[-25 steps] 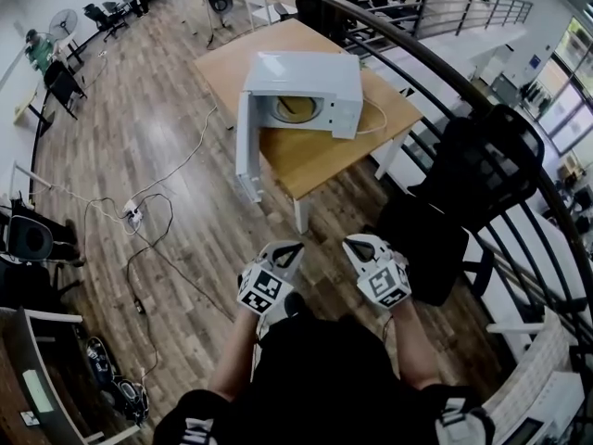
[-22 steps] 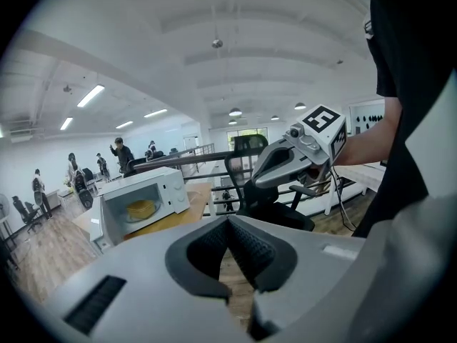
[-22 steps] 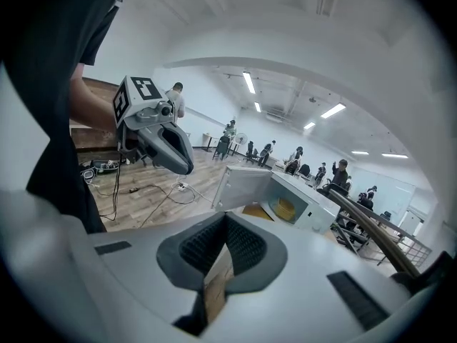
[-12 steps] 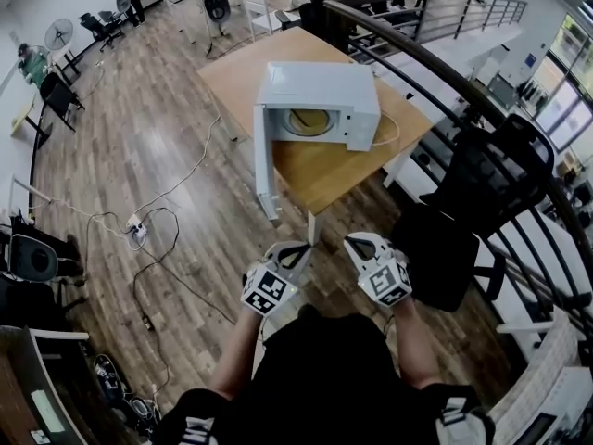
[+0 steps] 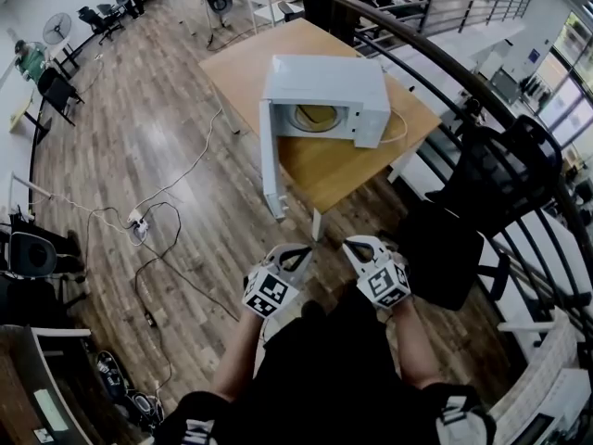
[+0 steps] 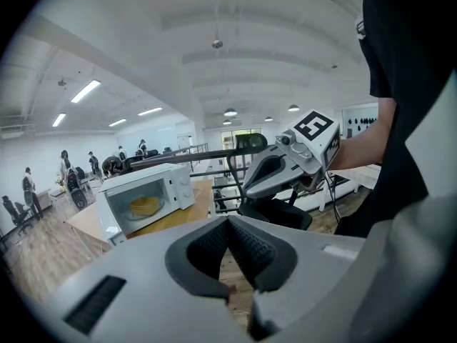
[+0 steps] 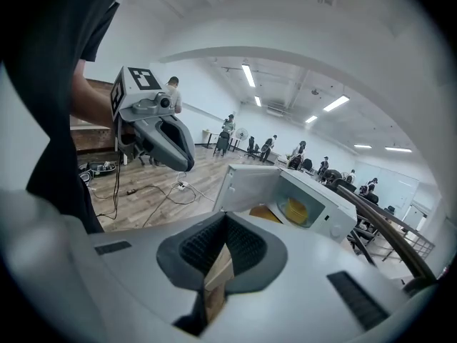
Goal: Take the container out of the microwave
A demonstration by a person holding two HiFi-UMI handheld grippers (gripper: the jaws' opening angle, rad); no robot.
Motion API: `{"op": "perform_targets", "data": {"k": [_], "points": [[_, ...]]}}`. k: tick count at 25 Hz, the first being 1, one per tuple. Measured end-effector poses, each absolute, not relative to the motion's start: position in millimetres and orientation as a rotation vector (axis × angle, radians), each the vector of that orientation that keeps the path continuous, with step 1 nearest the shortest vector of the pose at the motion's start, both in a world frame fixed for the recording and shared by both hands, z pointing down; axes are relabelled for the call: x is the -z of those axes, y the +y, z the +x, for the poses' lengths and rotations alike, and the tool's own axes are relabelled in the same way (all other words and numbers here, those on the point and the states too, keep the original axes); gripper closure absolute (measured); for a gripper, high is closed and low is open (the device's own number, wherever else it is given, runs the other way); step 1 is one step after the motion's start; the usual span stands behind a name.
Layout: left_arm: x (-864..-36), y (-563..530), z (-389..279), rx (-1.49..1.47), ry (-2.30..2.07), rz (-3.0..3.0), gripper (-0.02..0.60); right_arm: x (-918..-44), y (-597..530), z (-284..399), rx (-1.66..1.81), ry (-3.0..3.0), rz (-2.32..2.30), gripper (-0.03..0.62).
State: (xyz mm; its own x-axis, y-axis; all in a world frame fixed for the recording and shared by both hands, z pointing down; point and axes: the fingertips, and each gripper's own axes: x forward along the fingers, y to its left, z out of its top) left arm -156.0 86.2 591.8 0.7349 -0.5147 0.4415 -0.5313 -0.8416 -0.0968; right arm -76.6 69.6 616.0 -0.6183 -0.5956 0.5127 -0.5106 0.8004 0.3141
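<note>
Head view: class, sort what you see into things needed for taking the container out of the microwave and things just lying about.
Job in hand: microwave, its open door, yellow container inside, left gripper, right gripper.

Lying about: power strip, black chair, fan.

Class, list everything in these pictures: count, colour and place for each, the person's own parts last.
microwave: one, white, door open, on the table
container: one, yellow, inside the microwave
table: one, light wood, ahead of the person
office chair: one, black, right of the table
railing: one, dark, curving along the right
cables: several, black and white, floor at left
left gripper: one, grey, jaws together, empty
right gripper: one, grey, jaws together, empty
</note>
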Motion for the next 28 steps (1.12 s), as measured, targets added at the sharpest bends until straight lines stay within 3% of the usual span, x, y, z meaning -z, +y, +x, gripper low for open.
{"op": "perform_targets", "data": {"k": [10,28], "points": [[-584,45,-138,-0.729,-0.915,2.898,0.580,-621,30,-66,0.198,-2.398,0.779,0.595],[-567,-76,-46,-0.812,-0.999,2.867,0.580,-618,-98,34,0.161,-2.456,0.742,0.595]]}}
